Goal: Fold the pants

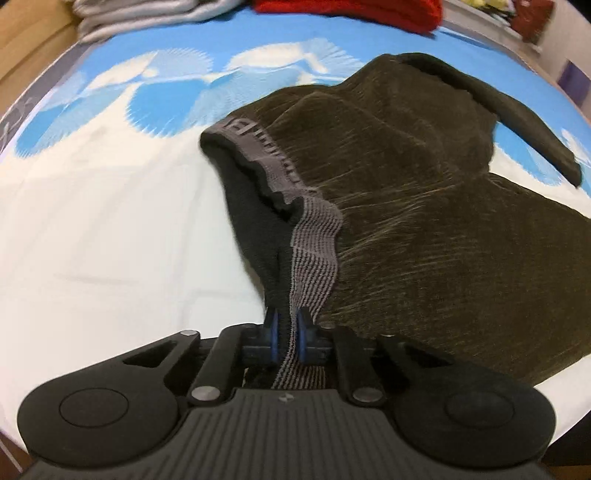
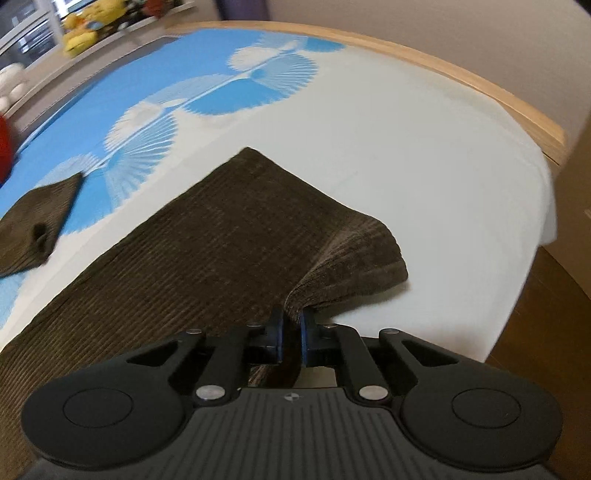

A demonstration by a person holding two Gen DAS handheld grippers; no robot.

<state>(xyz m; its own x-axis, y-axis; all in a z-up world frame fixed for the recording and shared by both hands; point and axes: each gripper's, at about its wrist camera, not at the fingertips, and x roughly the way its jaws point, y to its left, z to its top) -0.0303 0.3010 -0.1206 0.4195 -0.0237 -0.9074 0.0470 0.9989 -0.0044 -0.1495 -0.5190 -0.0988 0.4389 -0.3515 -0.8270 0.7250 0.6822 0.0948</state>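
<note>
Left claw [image 1: 287, 334] pinches pants [image 1: 424, 206] waistband [image 1: 314, 240] — lettering blurred — right claw [image 2: 291, 338] grips cuff [image 2: 347, 258].

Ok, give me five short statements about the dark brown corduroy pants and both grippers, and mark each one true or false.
1. The left gripper is shut on the grey elastic waistband of the dark brown corduroy pants. True.
2. The right gripper hangs open over bare sheet. False: it pinches a pant leg hem.
3. The pants lie on a blue and white patterned sheet. True.
4. A red fabric item lies on the pants. False: it sits apart, at the far edge.
5. The pants are folded into a neat square. False: they are spread out and rumpled.
</note>
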